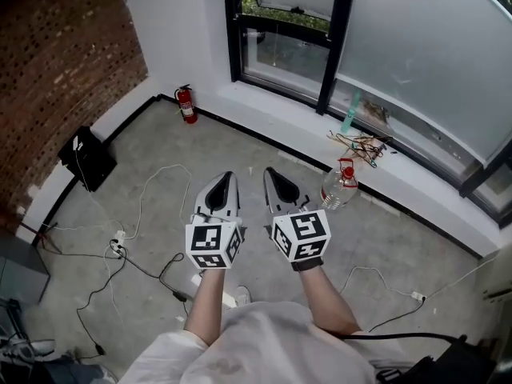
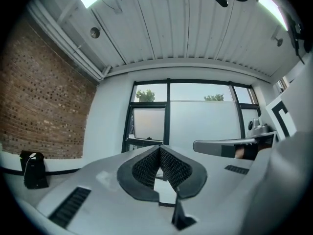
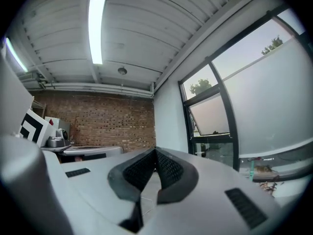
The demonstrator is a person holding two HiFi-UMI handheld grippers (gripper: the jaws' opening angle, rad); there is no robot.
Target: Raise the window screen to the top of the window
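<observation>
Now both grippers sit side by side at the centre of the head view, over the concrete floor [image 1: 240, 150]. The left gripper [image 1: 226, 176] has its jaws closed tip to tip with nothing between them, and the right gripper [image 1: 272, 173] is likewise closed and empty.

The window screen [image 1: 424, 62], a pale translucent sheet, fills the upper right of the head view, well apart from both tools and beyond the white sill [image 1: 416, 178]. In the left gripper view it hangs straight beyond the closed tips [image 2: 160, 148], covering the wide pane [image 2: 205, 126], with a strip of clear glass and treetops above its upper edge. In the right gripper view the screen [image 3: 274, 106] lies off to the right of the tips [image 3: 155, 151], again with sky above it.

A plastic bottle [image 1: 339, 186] stands just right of the right gripper. A fire extinguisher [image 1: 186, 104] stands against the wall at upper left.
</observation>
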